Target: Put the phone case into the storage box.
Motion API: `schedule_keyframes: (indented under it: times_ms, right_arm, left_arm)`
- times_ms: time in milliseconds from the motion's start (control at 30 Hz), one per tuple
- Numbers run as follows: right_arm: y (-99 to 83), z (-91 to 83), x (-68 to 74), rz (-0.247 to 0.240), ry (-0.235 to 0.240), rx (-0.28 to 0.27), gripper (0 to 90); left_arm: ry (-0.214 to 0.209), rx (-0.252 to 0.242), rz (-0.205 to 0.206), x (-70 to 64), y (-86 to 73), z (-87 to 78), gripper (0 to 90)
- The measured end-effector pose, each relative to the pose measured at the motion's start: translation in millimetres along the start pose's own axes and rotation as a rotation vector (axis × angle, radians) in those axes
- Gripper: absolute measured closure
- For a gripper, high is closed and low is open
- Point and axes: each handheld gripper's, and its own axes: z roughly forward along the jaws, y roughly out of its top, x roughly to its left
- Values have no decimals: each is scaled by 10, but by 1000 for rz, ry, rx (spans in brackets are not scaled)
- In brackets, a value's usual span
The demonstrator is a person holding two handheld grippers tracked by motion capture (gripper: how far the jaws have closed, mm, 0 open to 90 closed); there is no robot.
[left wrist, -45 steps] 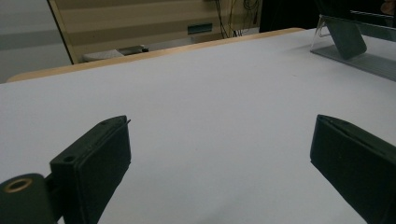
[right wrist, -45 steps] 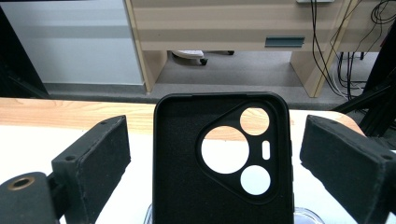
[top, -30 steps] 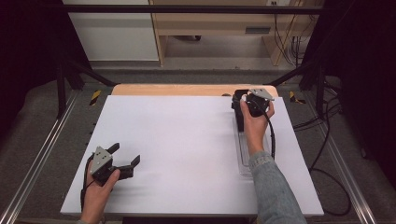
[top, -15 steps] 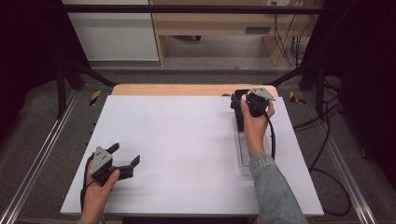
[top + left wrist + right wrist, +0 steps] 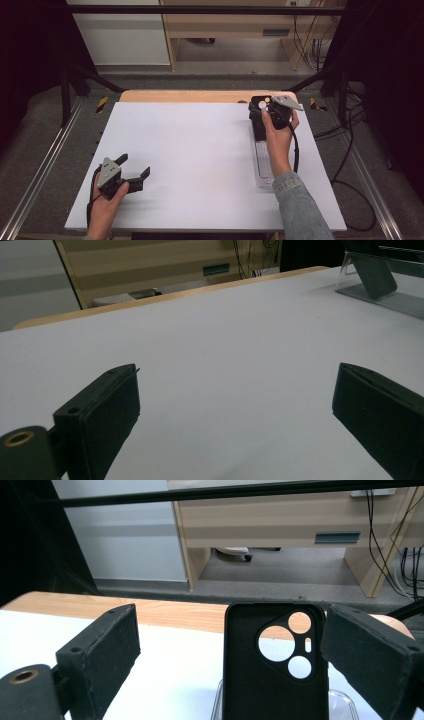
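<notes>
A: Start at the near edge. What is the left tool [image 5: 131,170] doing?

B: It sits low at the near left of the white desk [image 5: 200,150], held in the person's left hand [image 5: 106,207]. Its jaws are spread wide with nothing between them. In the left gripper view there is only bare desk between the two black pads [image 5: 102,415].

A: And moving farther out?

B: On the right side lies a clear stand [image 5: 263,167], a long transparent piece running away from the person. The person's right forearm, in a denim sleeve [image 5: 300,210], reaches along just beside it.

A: Where is the phone case?

B: The black phone case [image 5: 260,117] stands upright at the far end of that clear stand, near the desk's far right corner. In the right gripper view its camera cut-outs face the lens, and the phone case [image 5: 275,665] rises from the stand's clear base.

A: Is the right tool [image 5: 272,112] gripping it?

B: No. Its jaws are apart, one on each side of the case. The right pad [image 5: 370,665] looks just beside the case edge, but I cannot tell if it touches; the left one stands well clear.

A: Beyond that?

B: A wooden strip [image 5: 200,96] along the desk's far edge, then floor and a wooden cabinet [image 5: 235,25].
</notes>
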Motion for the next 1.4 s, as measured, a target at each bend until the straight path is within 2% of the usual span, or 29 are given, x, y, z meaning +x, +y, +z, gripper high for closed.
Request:
schedule_keyframes:
  times_ms: [267,500,700,933,1200,1400]
  right_arm:
    - [81,-149,12,29,28,-16,90]
    - [106,-195,59,12,29,-14,90]
    - [144,-233,99,-3,36,-34,90]
    - [179,-326,128,-15,50,-47,90]
    - [199,-446,140,-46,64,-65,88]
    - [217,-532,127,-47,69,-81,86]
  left_arm:
    - [0,-2,-10,13,-8,0,49]
    - [-4,-15,-22,26,1,-5,49]
    - [-1,-14,-6,37,12,-1,49]
    - [15,-15,-9,47,3,-20,48]
    - [12,-14,-7,42,3,-21,47]
    - [13,-19,-4,49,1,-38,45]
